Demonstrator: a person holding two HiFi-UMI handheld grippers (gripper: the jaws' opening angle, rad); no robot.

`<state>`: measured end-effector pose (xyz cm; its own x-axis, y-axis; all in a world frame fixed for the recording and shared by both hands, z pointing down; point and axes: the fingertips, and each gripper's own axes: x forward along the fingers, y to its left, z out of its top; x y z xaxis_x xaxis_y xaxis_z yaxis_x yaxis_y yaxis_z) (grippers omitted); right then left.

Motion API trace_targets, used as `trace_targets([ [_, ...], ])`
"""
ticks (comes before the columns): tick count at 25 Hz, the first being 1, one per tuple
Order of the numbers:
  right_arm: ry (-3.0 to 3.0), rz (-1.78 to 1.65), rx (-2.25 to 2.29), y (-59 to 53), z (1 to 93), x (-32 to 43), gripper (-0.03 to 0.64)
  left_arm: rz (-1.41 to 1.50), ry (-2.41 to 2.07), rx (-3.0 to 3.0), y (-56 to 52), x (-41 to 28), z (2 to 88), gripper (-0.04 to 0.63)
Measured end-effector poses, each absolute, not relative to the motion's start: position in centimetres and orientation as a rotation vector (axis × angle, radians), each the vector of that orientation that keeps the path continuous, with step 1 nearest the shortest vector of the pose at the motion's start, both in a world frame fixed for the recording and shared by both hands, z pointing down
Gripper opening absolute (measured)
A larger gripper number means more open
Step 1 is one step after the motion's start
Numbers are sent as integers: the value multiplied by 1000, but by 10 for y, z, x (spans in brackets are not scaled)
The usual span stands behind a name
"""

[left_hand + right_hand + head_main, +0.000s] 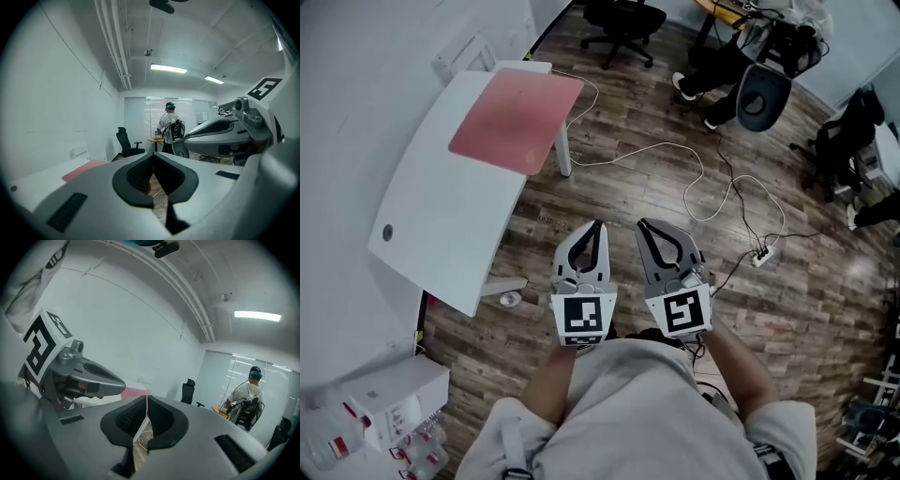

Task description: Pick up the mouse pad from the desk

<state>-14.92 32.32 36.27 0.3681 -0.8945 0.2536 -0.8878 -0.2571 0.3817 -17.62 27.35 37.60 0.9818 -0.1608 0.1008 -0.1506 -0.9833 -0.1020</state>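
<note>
Pink mouse pad lies flat on the far end of the white tabletop, at upper left in the head view, one corner near the edge. Both grippers are held over the wooden floor, side by side and well apart from the pad. The left gripper and right gripper each point forward, tips drawn to a point, marker cubes facing the camera. A white cable loops across the floor to a power strip. A black office chair stands at the top and a white box sits at lower left.

Left gripper view: jaws pressed together, nothing between the pads. The mouse pad shows as a pink strip on the tabletop off to the left, beyond the jaws (not in line with them). The right gripper crosses the right side of the frame. A person stands at the back of the room, facing away, with the office chair to their left.

Right gripper view: jaws closed to a thin seam, empty; only a sliver of floor shows below the pads. The mouse pad appears just above the jaw tips, far behind them. The left gripper sits at left. The person is at right.
</note>
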Motion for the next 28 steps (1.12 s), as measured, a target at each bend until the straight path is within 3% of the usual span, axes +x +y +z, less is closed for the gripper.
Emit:
trace_targets([
  [14,-1682,5,2057,253,390,-129,40,-371,408,-3064,204,-167,435,12],
  [28,-1873,54,1879,160,412,-28,40,-488,665,-3040,114,-82,451,12],
])
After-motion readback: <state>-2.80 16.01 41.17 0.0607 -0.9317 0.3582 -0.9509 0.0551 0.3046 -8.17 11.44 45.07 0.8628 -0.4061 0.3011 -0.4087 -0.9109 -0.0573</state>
